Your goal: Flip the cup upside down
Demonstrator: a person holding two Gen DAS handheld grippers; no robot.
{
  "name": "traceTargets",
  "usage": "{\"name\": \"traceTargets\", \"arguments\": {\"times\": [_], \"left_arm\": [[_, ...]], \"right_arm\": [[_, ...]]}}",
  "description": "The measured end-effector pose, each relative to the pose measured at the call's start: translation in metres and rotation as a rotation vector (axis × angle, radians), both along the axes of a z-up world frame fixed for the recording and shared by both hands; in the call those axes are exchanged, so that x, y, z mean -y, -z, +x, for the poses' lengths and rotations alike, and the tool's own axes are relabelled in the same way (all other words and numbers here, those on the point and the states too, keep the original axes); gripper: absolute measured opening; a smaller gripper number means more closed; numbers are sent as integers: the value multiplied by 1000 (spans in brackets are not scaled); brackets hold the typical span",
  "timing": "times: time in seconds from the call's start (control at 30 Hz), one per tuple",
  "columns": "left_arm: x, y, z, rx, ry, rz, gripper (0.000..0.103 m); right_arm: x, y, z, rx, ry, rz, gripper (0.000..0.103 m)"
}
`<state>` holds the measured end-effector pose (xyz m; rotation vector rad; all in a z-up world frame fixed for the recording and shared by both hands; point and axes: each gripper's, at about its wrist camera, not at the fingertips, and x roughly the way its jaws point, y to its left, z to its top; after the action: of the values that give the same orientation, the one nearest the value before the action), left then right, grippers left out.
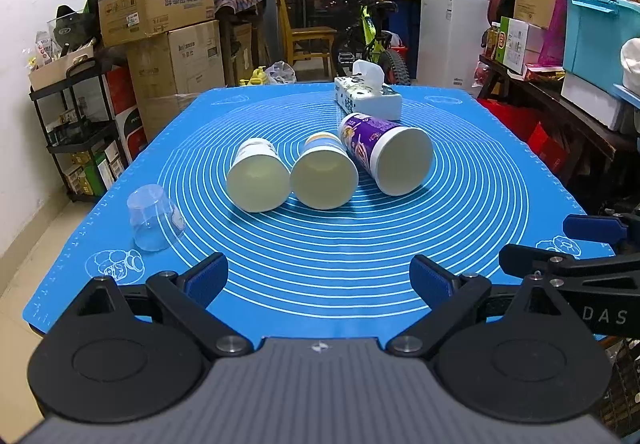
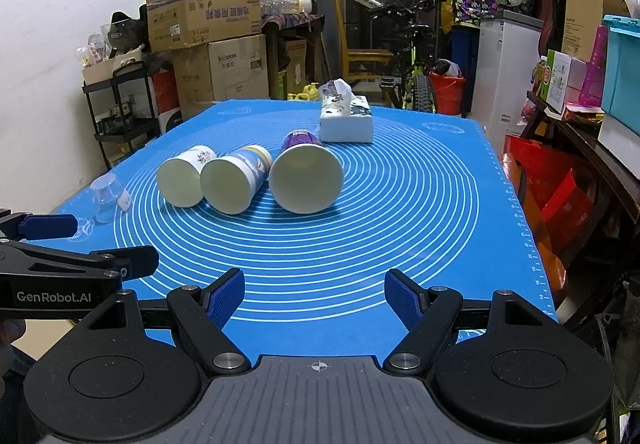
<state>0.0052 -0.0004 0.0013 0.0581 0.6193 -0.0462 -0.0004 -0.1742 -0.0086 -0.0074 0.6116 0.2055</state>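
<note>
A: Three paper cups on their sides mid-mat: white cup (image 1: 258, 180), blue-banded cup (image 1: 324, 174), purple cup (image 1: 390, 154); mouths toward the cameras.

B: Well ahead of the left hand-held gripper (image 1: 318, 278) and right hand-held gripper (image 2: 314, 298). Both wide open, empty, low over the blue mat (image 1: 320, 244) on the bench.

A: Clear cup (image 1: 154, 218) upside down, far left.

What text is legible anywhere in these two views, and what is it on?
"GenRobot.AI": side of the left hand-held gripper.
"DAS": partial lettering on the right hand-held gripper.
Purple cup, two paper cups, tissue pack: print too blurred.
Cardboard boxes: upside-down print, too blurred to quote.
</note>
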Motion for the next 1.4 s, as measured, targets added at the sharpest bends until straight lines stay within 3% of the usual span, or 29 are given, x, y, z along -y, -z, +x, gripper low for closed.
{"name": "traceTargets", "arguments": {"times": [0.27, 0.57, 0.93, 1.13, 1.23, 1.4], "left_arm": [[-12, -9, 17, 14, -41, -18, 97], [-38, -20, 67, 3, -89, -41, 97], [-71, 0, 168, -117, -186, -31, 97], [-76, 15, 193, -181, -190, -24, 97], [-77, 20, 199, -214, -184, -42, 95], [-77, 26, 204, -259, -156, -81, 79]], "right_arm": [[4, -6, 21, 15, -9, 15, 80], [1, -14, 57, 41, -22, 30, 80], [7, -10, 103, 45, 2, 19, 80], [11, -4, 115, 38, 16, 9, 80], [13, 1, 119, 27, 23, 6, 80], [13, 3, 121, 22, 22, 1, 80]]}}
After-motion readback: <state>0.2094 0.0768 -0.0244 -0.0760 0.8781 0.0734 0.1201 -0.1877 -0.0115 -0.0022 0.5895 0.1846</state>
